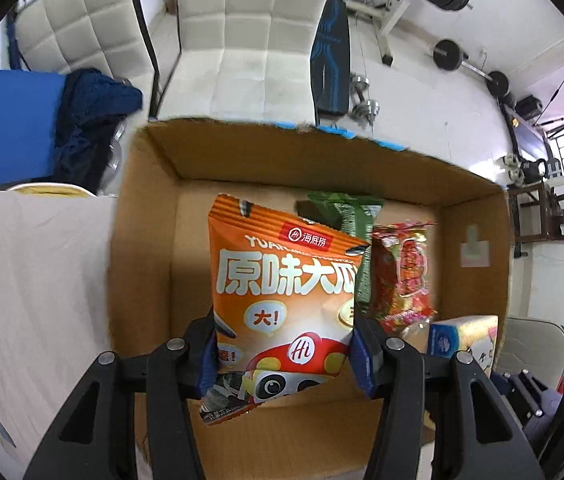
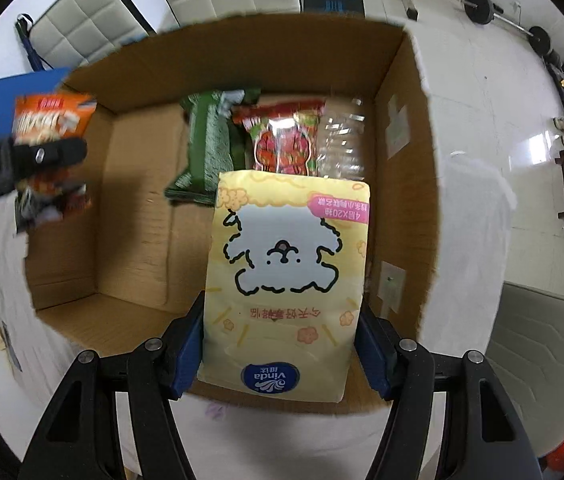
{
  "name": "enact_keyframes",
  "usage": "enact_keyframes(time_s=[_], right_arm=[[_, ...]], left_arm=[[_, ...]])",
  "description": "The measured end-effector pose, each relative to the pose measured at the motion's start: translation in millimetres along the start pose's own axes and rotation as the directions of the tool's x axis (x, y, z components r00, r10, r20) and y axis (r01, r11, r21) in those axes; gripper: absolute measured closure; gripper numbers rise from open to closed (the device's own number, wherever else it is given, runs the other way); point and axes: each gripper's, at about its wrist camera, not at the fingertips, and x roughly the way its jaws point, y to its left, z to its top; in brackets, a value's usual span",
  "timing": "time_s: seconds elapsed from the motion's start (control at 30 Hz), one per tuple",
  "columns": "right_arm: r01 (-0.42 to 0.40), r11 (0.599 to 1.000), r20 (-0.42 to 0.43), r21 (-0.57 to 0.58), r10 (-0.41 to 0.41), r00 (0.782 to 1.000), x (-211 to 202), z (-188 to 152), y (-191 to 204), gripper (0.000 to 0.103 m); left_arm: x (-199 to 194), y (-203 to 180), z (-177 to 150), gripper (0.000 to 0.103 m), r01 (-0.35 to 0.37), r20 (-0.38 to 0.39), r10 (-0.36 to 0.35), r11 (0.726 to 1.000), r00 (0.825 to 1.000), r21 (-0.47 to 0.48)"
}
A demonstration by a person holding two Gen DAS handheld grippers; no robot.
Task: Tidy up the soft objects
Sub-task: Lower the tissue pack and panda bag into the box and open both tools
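My left gripper (image 1: 284, 354) is shut on an orange snack bag (image 1: 282, 280) and holds it over the open cardboard box (image 1: 145, 240). My right gripper (image 2: 282, 356) is shut on a yellow Vinda tissue pack (image 2: 288, 272) above the box's near right part. In the right wrist view the left gripper (image 2: 37, 156) with the orange bag (image 2: 51, 120) hangs over the box's left wall (image 2: 81, 216). A green packet (image 2: 209, 144), a red snack packet (image 2: 282, 140) and a clear plastic packet (image 2: 340, 148) lie at the box's far end.
The box stands on a white cloth-covered table (image 1: 33, 280). White padded chairs (image 1: 249, 40), a blue cloth (image 1: 89, 120) and gym weights (image 1: 450, 54) lie beyond. A grey chair (image 2: 538, 344) stands at the right.
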Motion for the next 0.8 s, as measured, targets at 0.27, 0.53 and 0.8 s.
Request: enact_keyframes(time_s=[0.27,0.53,0.8], right_arm=[[0.005,1.000,-0.055,-0.004,-0.005,0.998,44.2,3.8,3.6,0.035],[0.010,1.000,-0.088,-0.025,-0.012,0.996,57.9,11.9,8.8,0.033],[-0.005,1.000,-0.042,-0.006,0.005,0.999,32.3,15.8,13.3,0.017]], left_arm=[[37.9,6.7,7.8,0.053,-0.016,-0.052,0.016,1.000,0.999,0.000],[40.0,13.1,17.0,0.046,-0.026,-0.058,0.023,0.999,0.998,-0.043],[3.4,11.2,7.0,0.022,-0.044,0.038,0.044,0.999,0.998,-0.018]])
